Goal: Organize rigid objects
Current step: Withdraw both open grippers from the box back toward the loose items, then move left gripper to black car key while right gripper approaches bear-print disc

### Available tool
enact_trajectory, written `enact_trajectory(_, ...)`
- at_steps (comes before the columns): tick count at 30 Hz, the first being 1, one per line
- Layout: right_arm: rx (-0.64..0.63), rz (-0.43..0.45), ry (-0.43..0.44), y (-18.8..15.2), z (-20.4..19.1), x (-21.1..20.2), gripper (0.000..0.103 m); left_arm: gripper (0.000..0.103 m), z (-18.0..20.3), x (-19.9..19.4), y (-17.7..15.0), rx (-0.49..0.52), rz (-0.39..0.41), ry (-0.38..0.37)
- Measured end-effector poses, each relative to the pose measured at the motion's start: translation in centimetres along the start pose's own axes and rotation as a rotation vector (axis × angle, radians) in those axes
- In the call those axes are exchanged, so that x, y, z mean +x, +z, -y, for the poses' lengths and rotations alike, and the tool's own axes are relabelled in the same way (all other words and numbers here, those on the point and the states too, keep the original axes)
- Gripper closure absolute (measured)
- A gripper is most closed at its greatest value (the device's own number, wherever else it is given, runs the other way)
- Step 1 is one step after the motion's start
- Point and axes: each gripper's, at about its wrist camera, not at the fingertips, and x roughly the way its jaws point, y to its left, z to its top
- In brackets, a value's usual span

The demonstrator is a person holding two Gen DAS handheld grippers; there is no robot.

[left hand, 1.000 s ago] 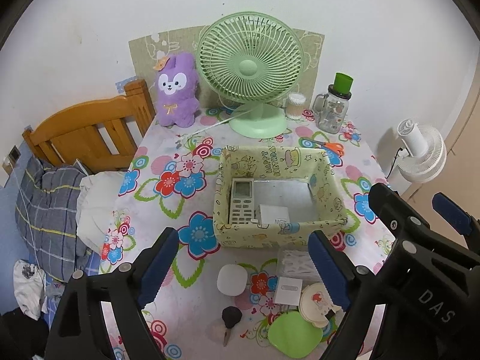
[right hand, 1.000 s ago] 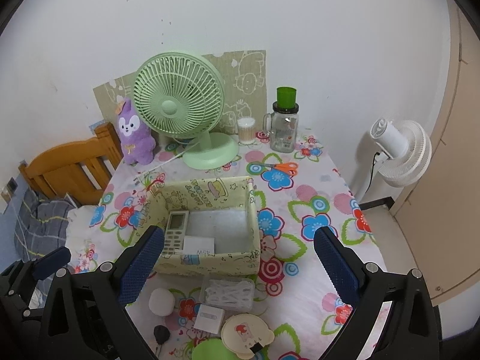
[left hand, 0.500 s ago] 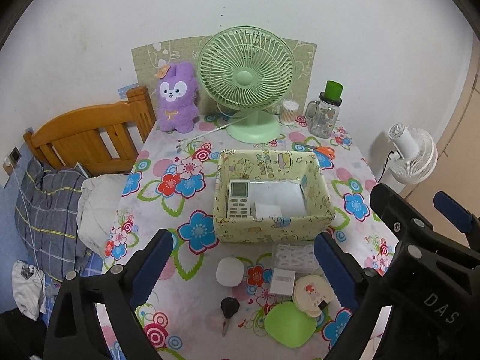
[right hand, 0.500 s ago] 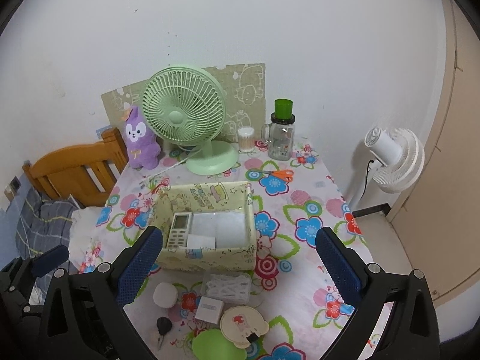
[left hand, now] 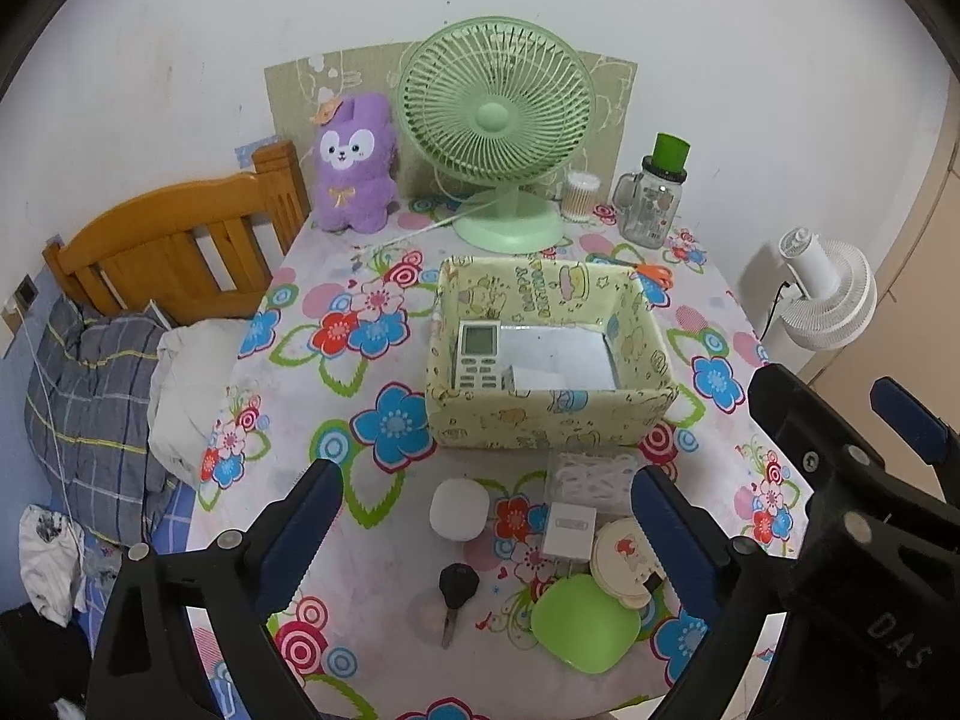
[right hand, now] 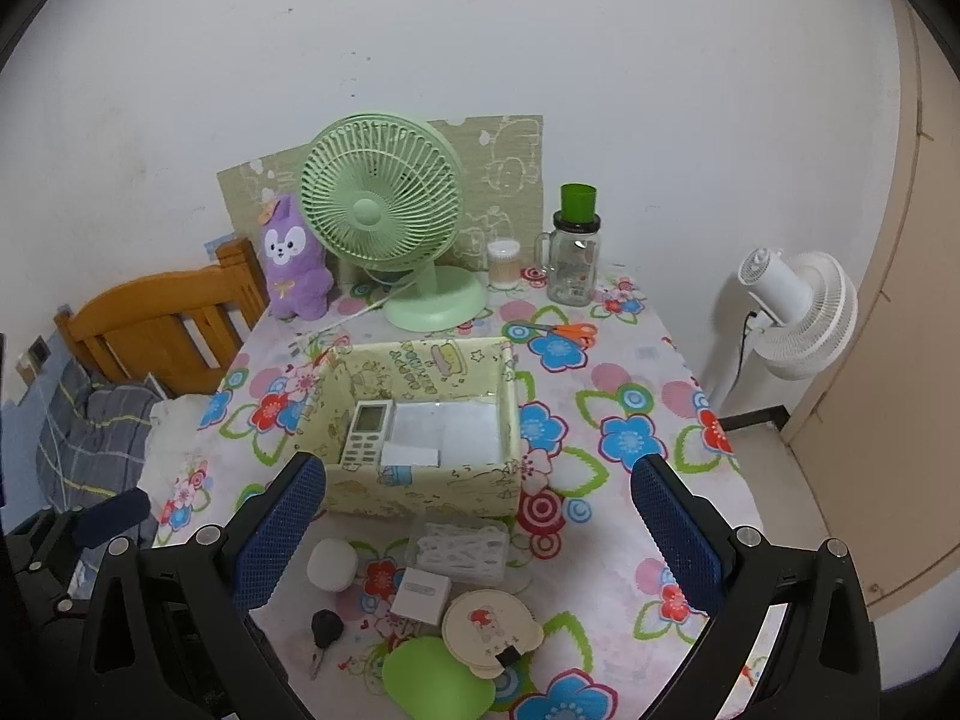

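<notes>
Both grippers, left and right, have fingers wide apart, holding nothing. Key lies on counter in front of box. Likely light, stiff, flat: pinch its black head.

My table wears a smooth, glossy flowered plastic cloth. At frame centre, the box is matt printed paper; upper left, the plush rabbit is fuzzy cloth beside a varnished wooden headboard; the fan is smooth plastic, the jar clear glass.
</notes>
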Motion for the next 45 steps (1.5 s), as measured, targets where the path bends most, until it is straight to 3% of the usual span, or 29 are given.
enact_trajectory(11, -0.006, 0.009, -0.015, -2.1, 0.0, 1.9, 0.000, 0.005, -0.2, 2.5, -1.8, 0.007, -0.042, -0.011)
enact_trajectory(45, -0.031, -0.122, -0.028, -9.4, 0.4, 9.0, 0.000, 0.005, -0.6, 9.8, -7.4, 0.070, -0.097, 0.042)
